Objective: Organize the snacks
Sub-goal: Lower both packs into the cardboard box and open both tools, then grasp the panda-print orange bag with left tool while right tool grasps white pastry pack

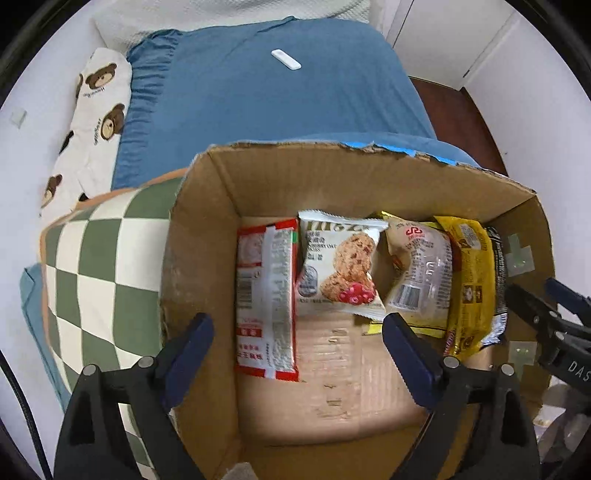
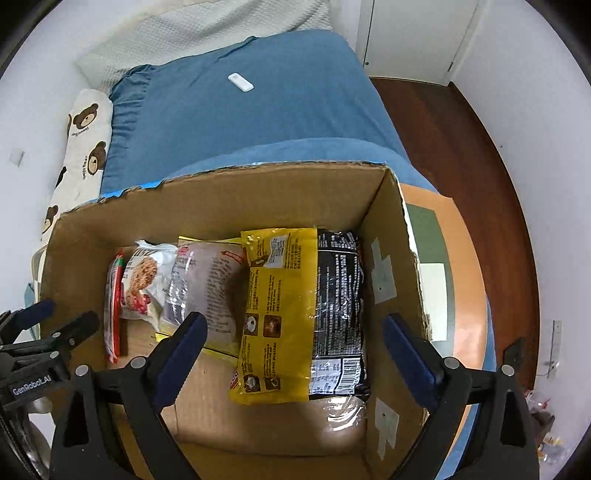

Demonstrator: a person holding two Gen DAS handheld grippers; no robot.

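**Snacks lined up in the box, both grippers empty above it**

Bedroom setting: blue bedspread (image 1: 280,96), white walls, dark wood floor (image 2: 450,147) off to one side. Nearest the cameras, hanging over the cardboard box (image 1: 207,258): left gripper (image 1: 297,336) with jaws spread wide, nothing between them, pointing almost straight down at bare box floor. Likewise the right gripper (image 2: 291,336), jaws wide apart and gripping nothing, poised above the yellow packet (image 2: 277,310).

Inside the box, packets set side by side along the far wall, probably to keep the row tidy and leave the near half free for more. From one side wall across: red-and-white packet (image 1: 266,295), cookie packet (image 1: 340,266) leaning partly on it, clear wrapped packet (image 1: 421,269), then the yellow one, then a black packet (image 2: 338,306) pressed against the opposite side wall. Each touching or overlapping its neighbour.

Under and beside the box, a green checked cushion (image 1: 99,266), seemingly as a base. Beyond the box on the bedspread, a small white remote (image 1: 286,59) well apart from everything. Further still, a bear-print pillow (image 1: 96,122) along the wall and a white blanket (image 2: 207,33) at the head of the bed.

Judged from the open jaws and the settled row: packets released, more likely to fetch.
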